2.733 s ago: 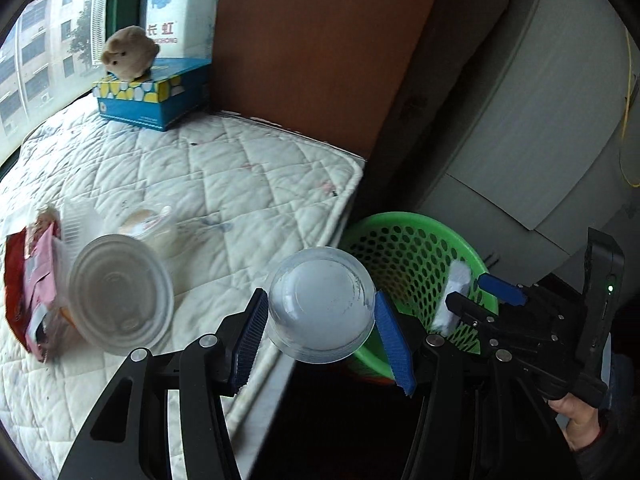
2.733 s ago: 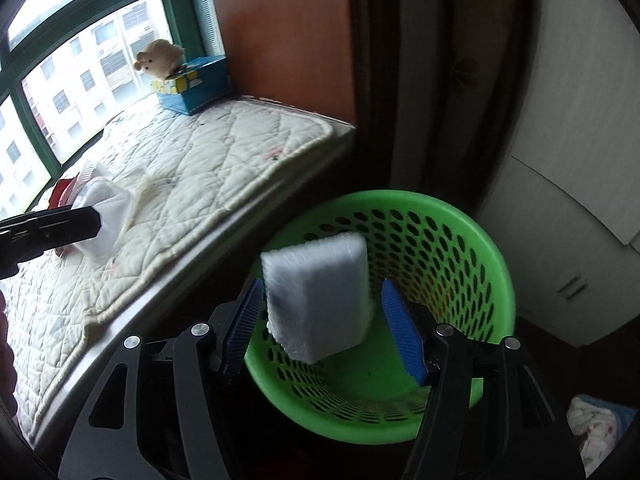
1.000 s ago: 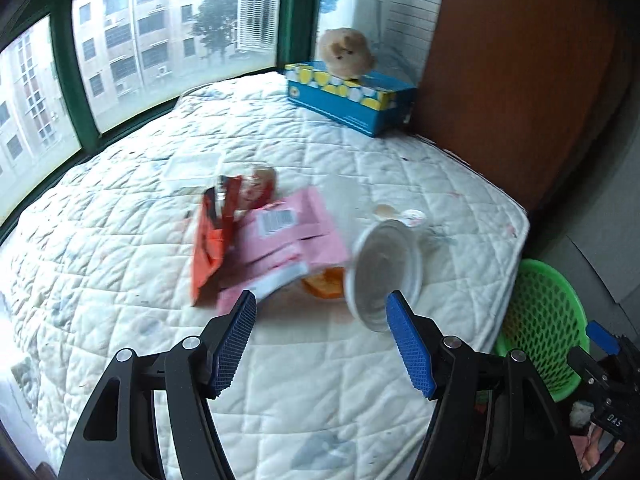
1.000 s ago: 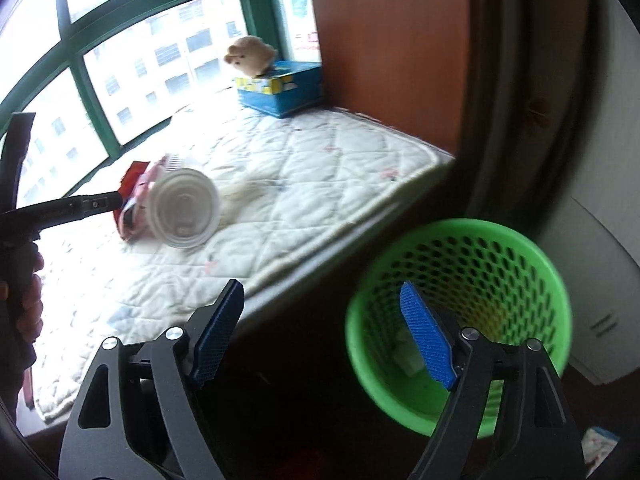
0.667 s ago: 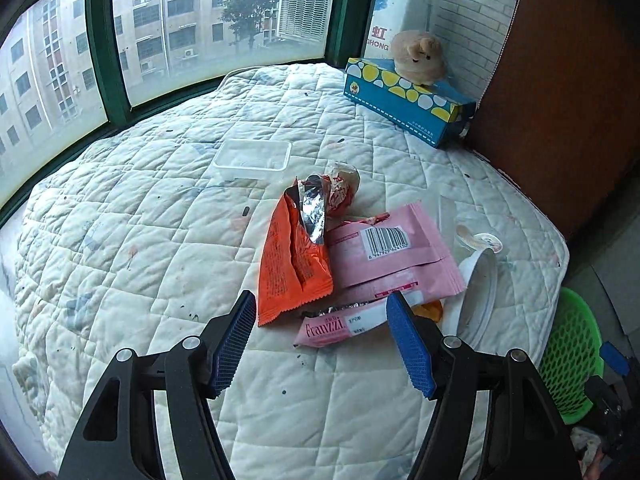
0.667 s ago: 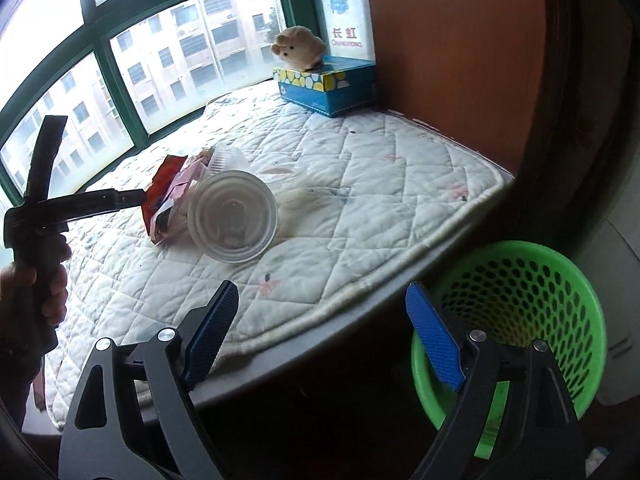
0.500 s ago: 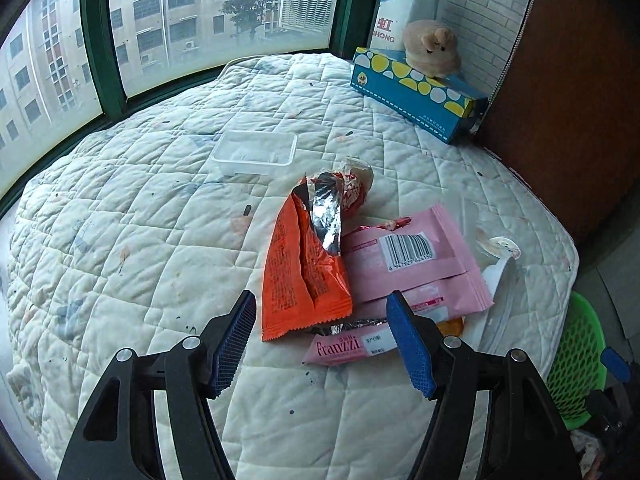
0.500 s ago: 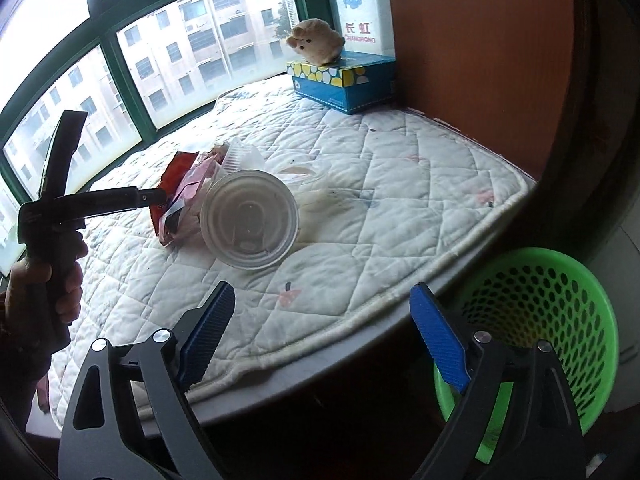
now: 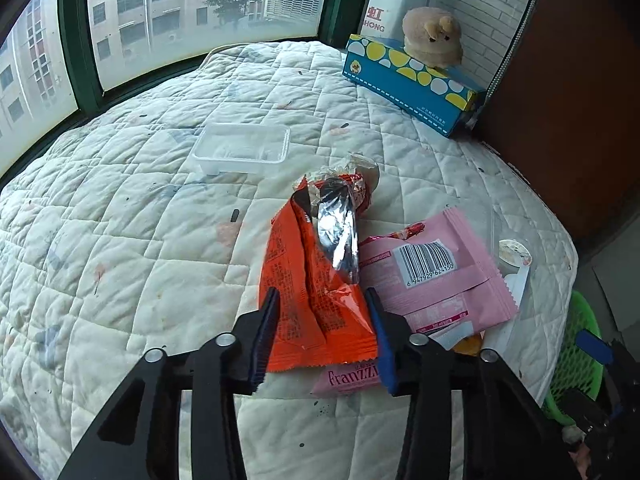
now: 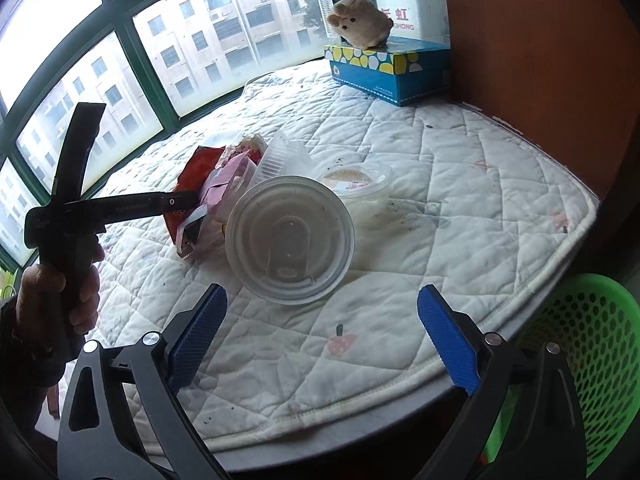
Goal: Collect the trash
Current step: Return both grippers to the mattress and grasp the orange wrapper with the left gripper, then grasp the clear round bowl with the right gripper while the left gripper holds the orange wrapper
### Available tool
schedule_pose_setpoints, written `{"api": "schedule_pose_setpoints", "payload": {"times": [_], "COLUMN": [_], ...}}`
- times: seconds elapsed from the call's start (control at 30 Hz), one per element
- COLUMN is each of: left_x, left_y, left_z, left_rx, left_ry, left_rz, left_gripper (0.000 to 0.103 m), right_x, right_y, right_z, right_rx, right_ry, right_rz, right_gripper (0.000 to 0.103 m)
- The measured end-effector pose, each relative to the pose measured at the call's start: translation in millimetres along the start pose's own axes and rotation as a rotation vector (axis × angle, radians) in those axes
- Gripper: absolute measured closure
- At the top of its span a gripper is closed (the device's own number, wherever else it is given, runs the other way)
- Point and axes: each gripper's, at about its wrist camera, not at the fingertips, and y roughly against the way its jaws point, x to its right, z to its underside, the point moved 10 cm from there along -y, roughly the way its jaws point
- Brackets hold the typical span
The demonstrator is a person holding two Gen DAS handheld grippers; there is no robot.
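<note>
An orange snack wrapper [image 9: 316, 280] lies on the quilted mattress [image 9: 120, 240], overlapping a pink wrapper [image 9: 436, 276]. My left gripper [image 9: 321, 300] straddles the orange wrapper's near end. Its jaws are closing, the blue pads [image 9: 270, 320] at the wrapper's edges, and no firm pinch shows. My right gripper [image 10: 322, 300] stands wide and still opening, with nothing between its fingers. Just beyond it a clear round tub [image 10: 290, 240] lies on its side. A small cup with a peeled lid [image 10: 356, 184] sits behind the tub. The green basket [image 10: 592, 340] stands on the floor at the right.
A clear rectangular tray [image 9: 244, 148] lies farther back on the mattress. A blue tissue box [image 9: 408, 80] carrying a plush toy [image 9: 432, 36] sits at the far corner by the brown wall. Windows ring the mattress. A hand [image 10: 60, 288] holds the left gripper's handle.
Both grippers let their items go at the basket and swung back over the mattress. The left one dropped onto the orange wrapper and narrowed its jaws. The right one's jaws widened toward the tub.
</note>
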Motion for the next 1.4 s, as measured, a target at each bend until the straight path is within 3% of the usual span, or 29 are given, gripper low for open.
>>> {"api": "schedule_pose_setpoints", "payload": {"times": [0.37,0.53,1.03,1.2,1.4], "left_x": [0,-3,-7,-3,7], "left_y": [13,20,42,50,65], "left_z": [-3,-4,-10,-10,-11], "left_rx": [0.025,0.041,0.078,0.092,0.110], "left_ry": [-0.024,-0.029,-0.033,-0.041,-0.052], "left_rz": [0.036,0.039,0.046,0.050,0.063], "left_gripper": [0.091,0.096,0.098,0.098,0.098], "right_x": [-13,-13,-22,-21,-20], "right_y": [-45,-56,-74,-74,-62], "right_z": [-3,-4,-8,-9,-9], "right_rx": [-0.066,-0.077,-0.101,-0.091,-0.070], "right_ry": [0.010,0.001,0.063,0.075,0.047], "right_rz": [-0.069,-0.090,-0.064,-0.017,-0.029], "right_gripper": [0.005,0.004,0.005,0.010,0.011]}}
